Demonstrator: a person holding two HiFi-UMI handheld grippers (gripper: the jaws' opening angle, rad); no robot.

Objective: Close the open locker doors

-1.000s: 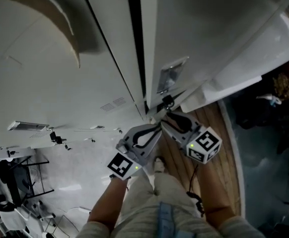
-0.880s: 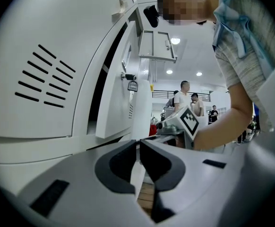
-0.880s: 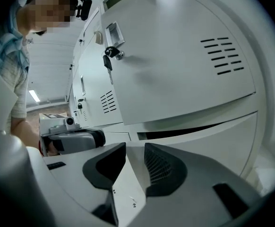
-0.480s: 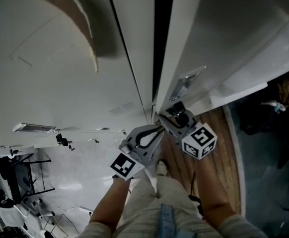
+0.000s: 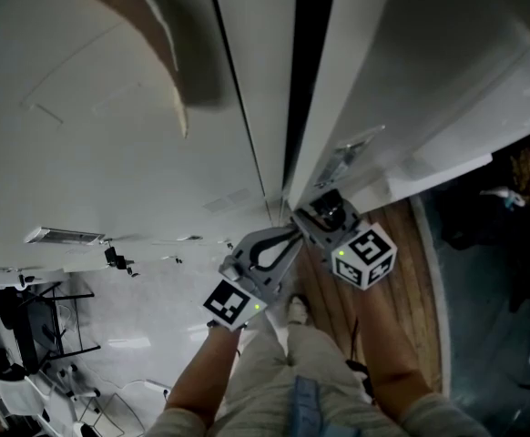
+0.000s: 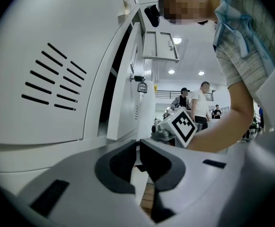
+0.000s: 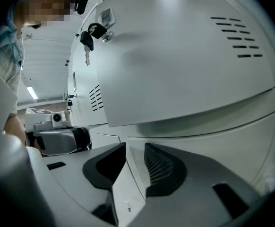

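A white locker door (image 5: 411, 71) stands ajar, with a dark gap (image 5: 306, 71) along its left edge. Its lock plate (image 5: 342, 162) sits just above my right gripper (image 5: 308, 211), which is at the door's lower edge. In the right gripper view the door (image 7: 175, 65) fills the frame and a key (image 7: 88, 39) hangs from its lock. The right gripper (image 7: 135, 150) shows a narrow gap with nothing in it. My left gripper (image 5: 292, 235) is beside it, a little lower. In the left gripper view its tips (image 6: 139, 145) touch, shut on nothing, next to a vented locker front (image 6: 52, 86).
A wooden floor strip (image 5: 402, 280) runs under the lockers on the right, with dark clutter (image 5: 511, 180) beyond it. The person's shoe (image 5: 292, 306) is below the grippers. Several people (image 6: 199, 103) stand far off. Closed white locker fronts (image 5: 92, 135) fill the left.
My right gripper has risen closer to the lock plate, against the door's edge. The left gripper has hardly moved. The head view has shifted, so the dark gap sits further right.
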